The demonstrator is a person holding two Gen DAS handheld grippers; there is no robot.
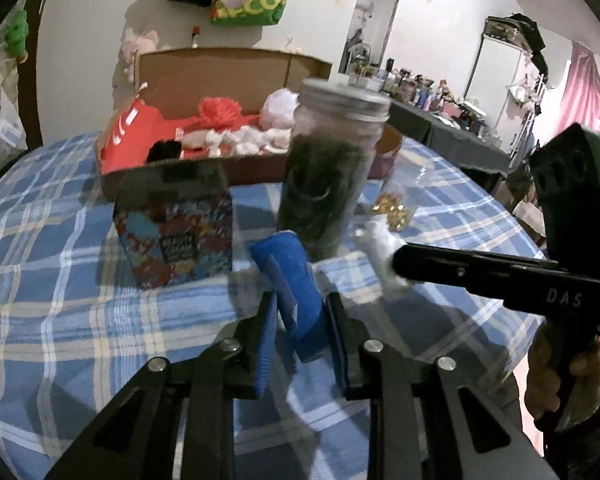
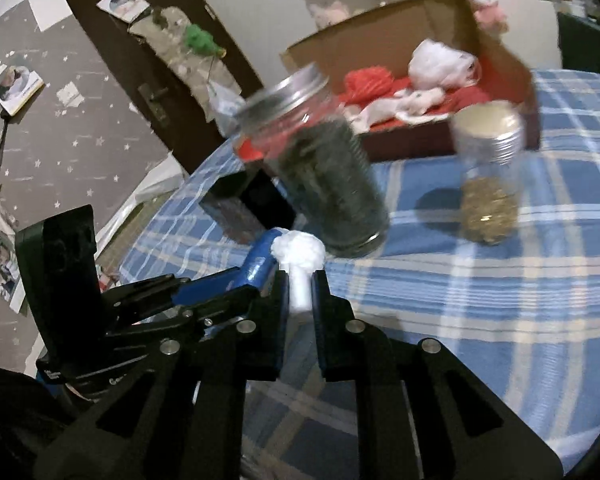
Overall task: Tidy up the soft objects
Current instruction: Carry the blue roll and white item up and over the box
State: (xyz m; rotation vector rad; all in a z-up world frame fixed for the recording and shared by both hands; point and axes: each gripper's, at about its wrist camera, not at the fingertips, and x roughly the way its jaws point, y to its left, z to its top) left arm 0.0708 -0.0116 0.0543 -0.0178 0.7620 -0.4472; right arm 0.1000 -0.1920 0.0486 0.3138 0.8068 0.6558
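My left gripper (image 1: 300, 312) is shut on a blue soft roll (image 1: 288, 280) and holds it above the plaid tablecloth (image 1: 60, 280). My right gripper (image 2: 300, 286) is shut on a white fluffy soft piece (image 2: 300, 256); that piece also shows in the left wrist view (image 1: 378, 250), at the tip of the right gripper (image 1: 400, 268). The blue roll (image 2: 260, 258) and the left gripper (image 2: 220, 292) show at the left of the right wrist view. A cardboard box (image 1: 228, 72) with a red lining at the back holds several soft toys (image 1: 240, 140).
A glass jar of dark green stuff (image 1: 332, 168) stands just beyond both grippers. A smaller jar with gold bits (image 2: 488, 176) stands to its right. A colourful patterned box (image 1: 176, 232) stands on the left. The table edge curves at right, with cluttered shelves beyond.
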